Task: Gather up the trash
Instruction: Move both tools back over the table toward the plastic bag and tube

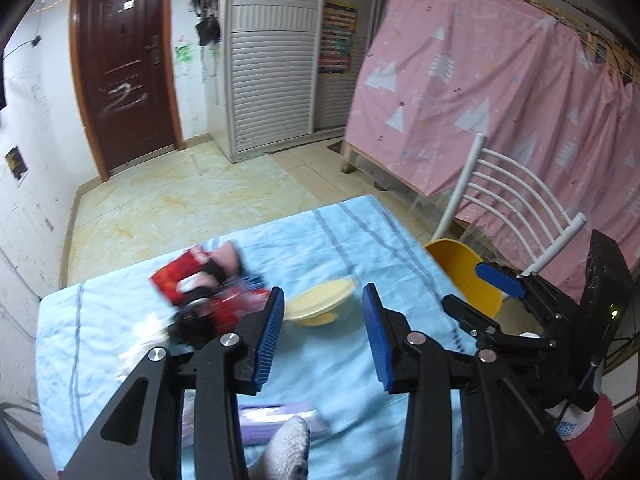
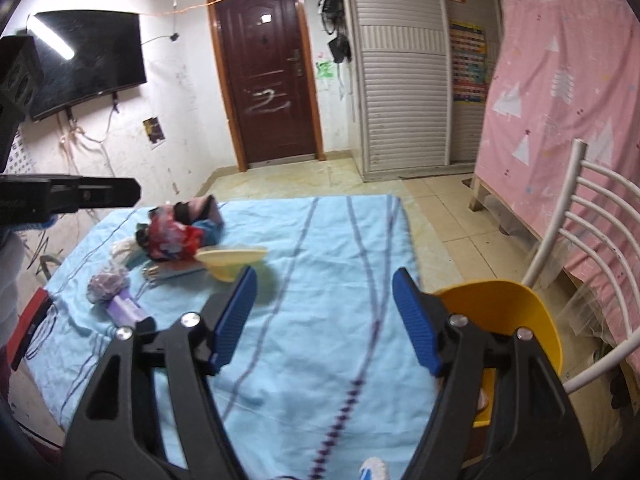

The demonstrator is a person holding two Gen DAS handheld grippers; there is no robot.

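A heap of crumpled red and pink wrappers point(image 1: 208, 292) point(image 2: 176, 232) lies on the light blue tablecloth point(image 1: 344, 364) point(image 2: 320, 320), beside a pale yellow dish point(image 1: 320, 300) point(image 2: 230, 260), white crumpled paper point(image 1: 144, 340) point(image 2: 124, 248), a purple packet point(image 1: 276, 420) point(image 2: 126, 306) and a greyish wad point(image 2: 106, 284). My left gripper point(image 1: 323, 340) is open and empty above the cloth, the dish just beyond its fingertips. My right gripper point(image 2: 324, 320) is open and empty over bare cloth; it also shows in the left wrist view point(image 1: 476, 292). A yellow bin point(image 1: 468, 276) point(image 2: 508, 312) stands off the table's right edge.
A white metal chair point(image 1: 516, 208) point(image 2: 592, 264) stands right of the table, by the bin. A pink-curtained frame point(image 1: 480, 92) point(image 2: 568, 92) fills the right side. Tiled floor point(image 1: 180, 200) leads to a brown door point(image 2: 264, 80). A red object point(image 2: 32, 320) sits at the table's left edge.
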